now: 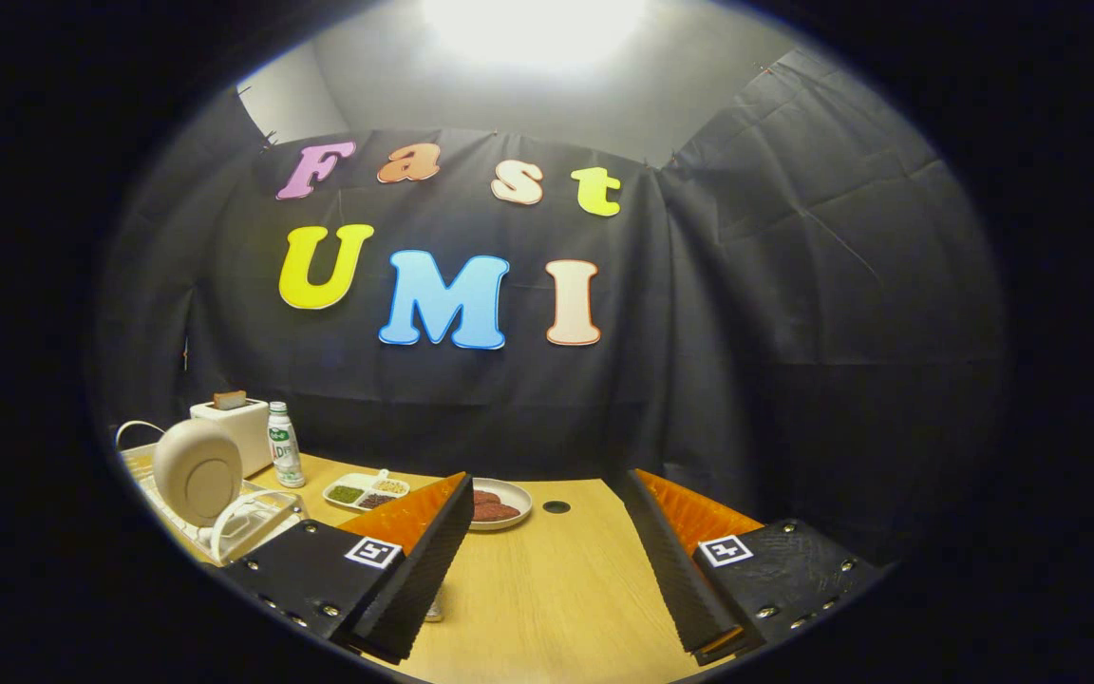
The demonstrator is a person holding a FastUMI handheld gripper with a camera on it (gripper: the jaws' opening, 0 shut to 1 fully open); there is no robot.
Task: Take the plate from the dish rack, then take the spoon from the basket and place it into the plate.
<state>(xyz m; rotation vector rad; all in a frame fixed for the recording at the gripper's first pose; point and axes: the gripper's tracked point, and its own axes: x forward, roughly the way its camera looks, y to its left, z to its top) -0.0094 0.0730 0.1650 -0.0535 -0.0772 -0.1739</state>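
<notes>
Gripper view, and here we are looking out low over the wooden table (547,598), with the gripper (547,532) held up off the surface, its two fingers spread wide apart and nothing at all between them, just bare tabletop showing in the gap. Off beyond the left finger sits the dish rack (224,522), a pale wire-and-tray affair, and there's the plate (198,472) standing upright on its edge in it, cream coloured, its round back turned toward us. In the near end of that rack I can make out white looping wire, though whether that is the basket, and whether a spoon lies in it, I cannot tell from here. Behind the rack, a white toaster (235,429) with a slice of bread poking out of the top, and just beside it a small bottle (285,445) with a white cap and a green label, standing upright. Further along the table, a white divided dish (366,491) with three compartments of something green, dark and yellowish. Just past the left fingertip, partly hidden by it, a round white dish (504,503) carrying reddish-brown pieces. Next to that, a dark round hole (556,507) in the tabletop, lying ahead between the fingers.
</notes>
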